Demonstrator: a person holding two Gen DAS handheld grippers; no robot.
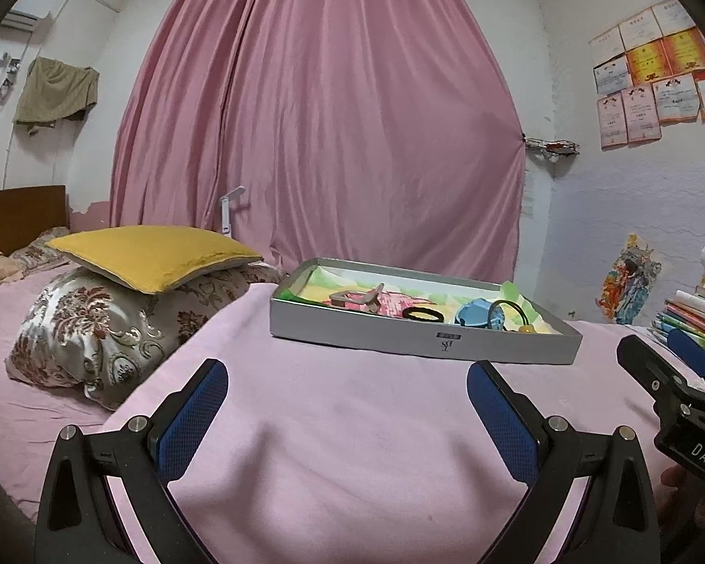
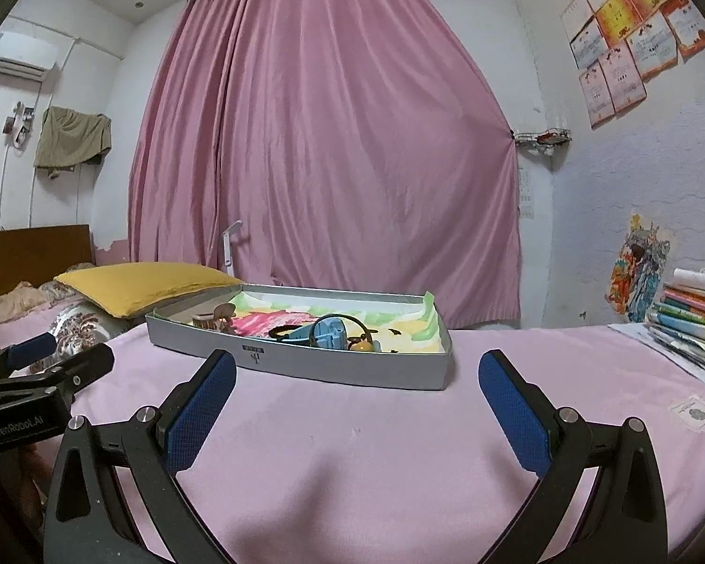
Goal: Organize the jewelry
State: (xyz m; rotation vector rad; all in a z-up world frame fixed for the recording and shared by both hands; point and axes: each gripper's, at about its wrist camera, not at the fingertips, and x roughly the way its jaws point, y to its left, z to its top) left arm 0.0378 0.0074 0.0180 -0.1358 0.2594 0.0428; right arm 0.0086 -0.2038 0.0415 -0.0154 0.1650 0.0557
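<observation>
The left gripper (image 1: pixel 348 390) is hovering wide open and empty over the pink blanket (image 1: pixel 352 446), short of the silver tray (image 1: pixel 423 340). Sitting in it, left to right: a stiff-looking clip (image 1: pixel 357 300), a black hair tie (image 1: pixel 423 315), a blue piece (image 1: pixel 477 312). All are looking light; the soft tie wants pinching across its band. The right gripper (image 2: pixel 357 390) is waiting just as wide and empty.

One shallow silver metal tray (image 1: pixel 352 329) sits on the pink bedspread (image 1: pixel 352 423). Inside it lie one black hair tie (image 1: pixel 422 315), one light blue plastic clip (image 1: pixel 474 312), one tan hair claw (image 1: pixel 357 299) and one dark elastic with a yellow bead (image 1: pixel 517 317). Two pillows are stacked: one yellow cushion (image 1: pixel 150 254), one floral satin pillow (image 1: pixel 98 329).
</observation>
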